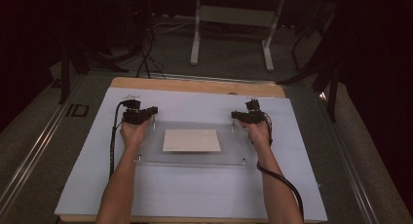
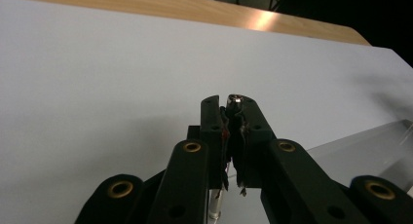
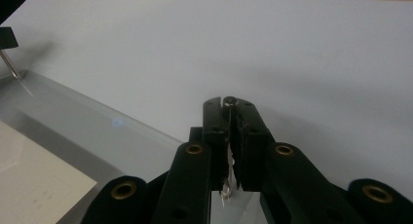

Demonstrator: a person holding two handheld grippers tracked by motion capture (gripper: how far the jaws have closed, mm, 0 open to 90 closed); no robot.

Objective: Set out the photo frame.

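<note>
A clear acrylic plate (image 1: 234,148) lies over a cream sheet (image 1: 191,140) on a white board (image 1: 195,195). Short metal posts stand at the plate's corners. My left gripper (image 1: 153,116) is shut on the far left post (image 2: 235,100), whose head shows between the jaw tips of the left gripper (image 2: 234,106). At the other far corner, my right gripper (image 1: 234,118) is shut on the far right post (image 3: 229,101), seen up close between the tips of the right gripper (image 3: 229,107). The plate's edge (image 3: 73,129) and the cream sheet (image 3: 39,185) lie to the left in the right gripper view.
Two more posts (image 1: 139,158) (image 1: 243,161) stand at the plate's near corners. The white board rests on a wooden tabletop (image 1: 195,85). Beyond it are a grey floor, a white table frame (image 1: 234,29) and dark cables. A floor rail (image 1: 29,151) runs at the left.
</note>
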